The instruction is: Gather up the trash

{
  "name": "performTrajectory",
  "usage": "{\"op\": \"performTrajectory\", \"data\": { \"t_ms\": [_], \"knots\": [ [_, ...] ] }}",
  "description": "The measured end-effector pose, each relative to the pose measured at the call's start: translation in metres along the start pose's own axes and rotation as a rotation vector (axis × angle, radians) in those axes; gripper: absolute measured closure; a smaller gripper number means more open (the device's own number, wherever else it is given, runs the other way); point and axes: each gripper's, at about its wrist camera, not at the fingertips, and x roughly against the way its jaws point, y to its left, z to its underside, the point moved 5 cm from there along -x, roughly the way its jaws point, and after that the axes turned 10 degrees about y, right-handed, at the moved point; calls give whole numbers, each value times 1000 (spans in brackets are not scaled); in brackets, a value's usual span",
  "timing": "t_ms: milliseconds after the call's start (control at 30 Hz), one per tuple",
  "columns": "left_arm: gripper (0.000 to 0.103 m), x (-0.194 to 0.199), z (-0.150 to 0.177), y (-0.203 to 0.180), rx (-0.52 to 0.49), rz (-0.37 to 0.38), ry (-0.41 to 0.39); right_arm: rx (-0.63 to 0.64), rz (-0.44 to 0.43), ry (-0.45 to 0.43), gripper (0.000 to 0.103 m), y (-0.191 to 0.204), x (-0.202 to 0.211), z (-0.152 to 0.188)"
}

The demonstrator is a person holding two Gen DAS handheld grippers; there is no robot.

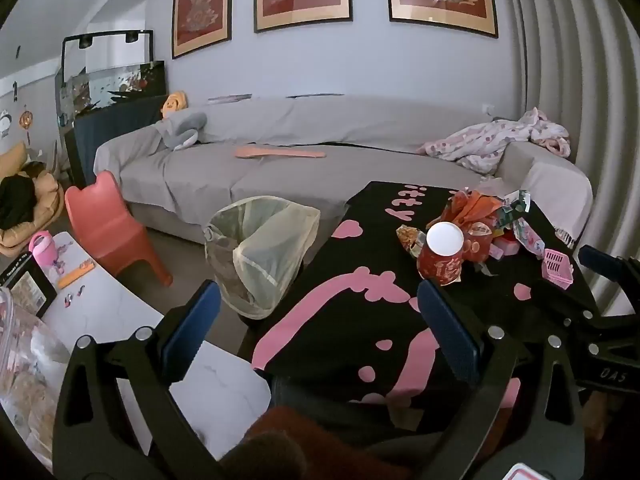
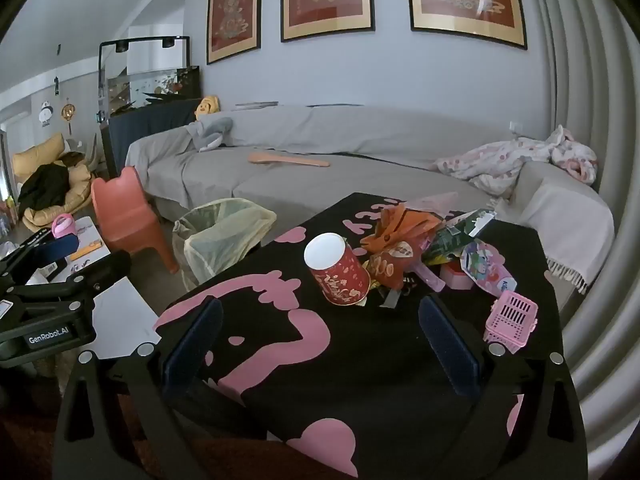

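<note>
Both grippers, left gripper [image 1: 318, 320] and right gripper [image 2: 320, 336], gape fully wide with nothing between their pads, hovering over the black-and-pink table [image 2: 360, 360]. Ahead lies the trash pile [image 2: 420, 252] beside a tipped red paper cup [image 2: 340, 270]; the lined bin [image 2: 220, 236] stands left of the table.

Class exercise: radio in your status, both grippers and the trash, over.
Left gripper open, empty. Right gripper open, empty. Trash pile untouched on black table, red cup lying nearest. Lined bin left of table, path clear.
</note>
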Motion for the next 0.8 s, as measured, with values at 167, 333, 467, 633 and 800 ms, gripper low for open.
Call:
{"op": "performTrajectory", "data": {
  "t_ms": [167,333,467,633,800],
  "knots": [
    [8,0,0,0,-5,2,0,-1,-3,3,8,0,-1,0],
    [9,-3,4,0,-6,1,5,-7,-7,4,8,-1,-1,0],
    [9,-5,2,1,-10,-1,9,-5,-6,6,8,-1,-1,0],
    [9,-7,4,2,-11,-1,5,-7,-5,6,8,-3,0,-1],
    [9,-5,2,4,-11,1,13,-9,-9,9,8,-3,-1,-1]
  ]
}}
